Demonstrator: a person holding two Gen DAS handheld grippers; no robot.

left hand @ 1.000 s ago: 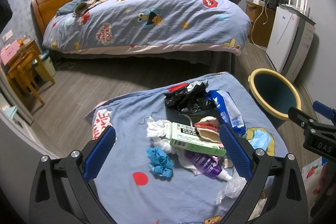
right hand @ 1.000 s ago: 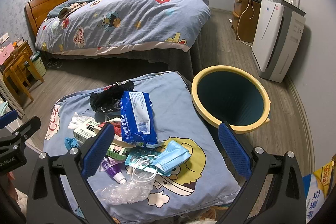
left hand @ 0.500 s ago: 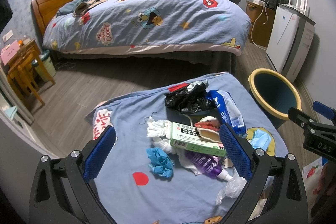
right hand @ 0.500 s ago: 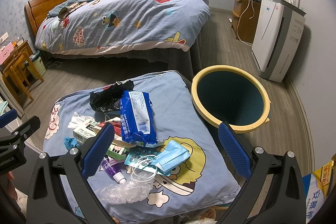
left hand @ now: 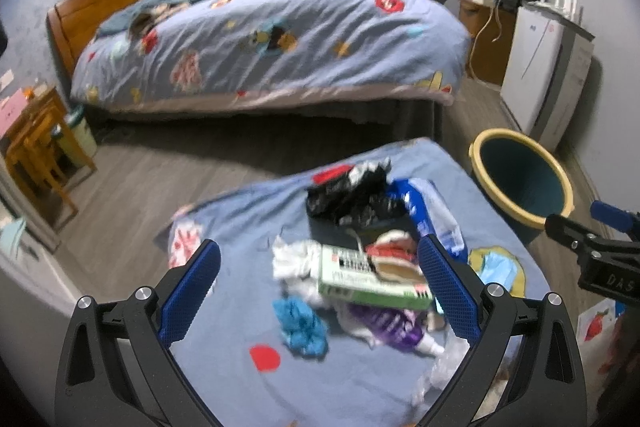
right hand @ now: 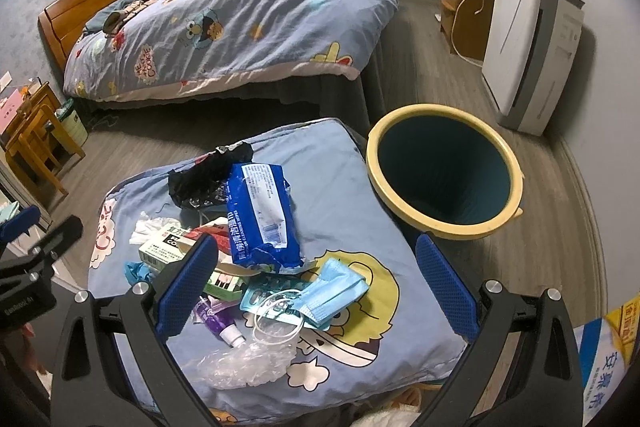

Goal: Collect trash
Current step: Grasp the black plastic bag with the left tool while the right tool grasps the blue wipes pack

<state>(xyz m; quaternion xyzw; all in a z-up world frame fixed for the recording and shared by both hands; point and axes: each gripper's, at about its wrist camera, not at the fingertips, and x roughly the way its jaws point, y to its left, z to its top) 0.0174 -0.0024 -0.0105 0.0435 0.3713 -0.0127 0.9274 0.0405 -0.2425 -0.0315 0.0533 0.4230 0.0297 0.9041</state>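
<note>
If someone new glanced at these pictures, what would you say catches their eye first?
Probably the heap of trash on the blue cartoon cushion: a blue wipes packet, a black bag, a green box and a blue face mask. Just right of it stands the empty yellow-rimmed bin, and behind lies the big bed.

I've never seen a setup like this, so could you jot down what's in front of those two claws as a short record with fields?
Setting: bedroom, bed behind
Work surface: blue cartoon cushion
Trash on it: blue wipes pack, black bag, green box, face mask, purple tube, clear plastic, white tissue
Bin: yellow-rimmed bin, right of the cushion, looks empty
Left claw: open, holding nothing
Right claw: open, holding nothing
</note>
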